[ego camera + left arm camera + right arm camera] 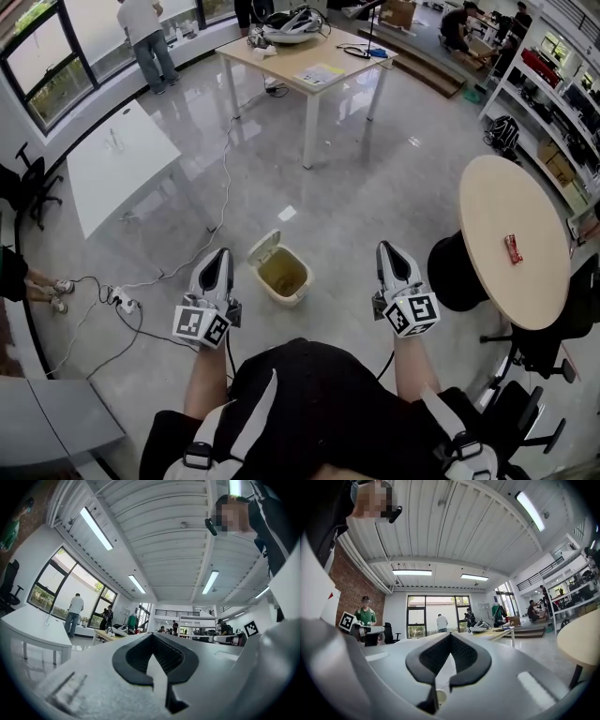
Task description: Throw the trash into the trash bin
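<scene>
Task barely begun. Only trash seen, red wrapper [513, 247], lies untouched on round table [502, 192] at right. Open-lidded trash bin [291, 296] on floor between 2 grippers. Jaws of left gripper [217, 255] and right gripper [388, 251] pressed together, nothing held. Remaining: grab wrapper, carry, drop in bin.

A white cable [226, 173] is being trailed across the glossy floor from a power strip [120, 300], past a white table [131, 173], toward a wooden table [272, 66] that is being loaded with gear. The window counter is being faced by a standing person [145, 37].
</scene>
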Demonstrator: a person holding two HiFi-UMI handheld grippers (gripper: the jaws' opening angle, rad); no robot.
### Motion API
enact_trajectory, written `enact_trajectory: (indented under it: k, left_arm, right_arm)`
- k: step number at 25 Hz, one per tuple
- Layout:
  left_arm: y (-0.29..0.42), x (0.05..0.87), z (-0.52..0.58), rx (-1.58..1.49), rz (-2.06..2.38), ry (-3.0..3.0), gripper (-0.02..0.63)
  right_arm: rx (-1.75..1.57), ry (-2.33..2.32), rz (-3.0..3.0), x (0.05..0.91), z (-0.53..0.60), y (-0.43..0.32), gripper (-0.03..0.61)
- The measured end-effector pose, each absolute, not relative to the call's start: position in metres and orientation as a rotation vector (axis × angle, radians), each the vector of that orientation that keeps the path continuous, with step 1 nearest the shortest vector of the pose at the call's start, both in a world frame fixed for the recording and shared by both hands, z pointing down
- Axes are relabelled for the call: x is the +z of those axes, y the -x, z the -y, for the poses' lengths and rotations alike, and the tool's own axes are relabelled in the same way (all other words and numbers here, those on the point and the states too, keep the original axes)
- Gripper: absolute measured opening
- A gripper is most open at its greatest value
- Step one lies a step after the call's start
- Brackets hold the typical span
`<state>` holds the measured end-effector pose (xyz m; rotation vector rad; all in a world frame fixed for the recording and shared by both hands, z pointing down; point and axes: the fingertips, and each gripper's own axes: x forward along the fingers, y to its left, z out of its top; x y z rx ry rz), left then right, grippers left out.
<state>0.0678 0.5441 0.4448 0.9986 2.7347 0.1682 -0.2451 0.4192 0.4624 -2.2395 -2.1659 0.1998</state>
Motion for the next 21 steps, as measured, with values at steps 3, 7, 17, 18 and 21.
enact_trajectory:
  k: [3, 7, 17, 18, 21]
  left_arm:
    - [-0.060, 0.444, -0.538, 0.161, -2.744, -1.000, 0.002]
    - [-0.059, 0.444, -0.534, 0.149, -2.748, -1.026, 0.002]
    - [-0.066, 0.456, -0.529, 0.174, -2.757, -1.064, 0.002]
    - [-0.067, 0.456, -0.529, 0.178, -2.755, -1.065, 0.002]
    - [-0.069, 0.454, -0.527, 0.186, -2.744, -1.068, 0.002]
  right_arm:
    - [0.205, 2.259, 2.146, 0.463, -0.420, 0.249, 0.005]
    - [0.227, 2.275, 2.123, 0.461, -0.419, 0.253, 0.005]
    - [0.247, 2.315, 2.055, 0.464, -0.419, 0.246, 0.005]
    - [0.248, 2.316, 2.050, 0.464, -0.420, 0.245, 0.005]
    - [0.247, 2.323, 2.034, 0.464, -0.422, 0.241, 0.005]
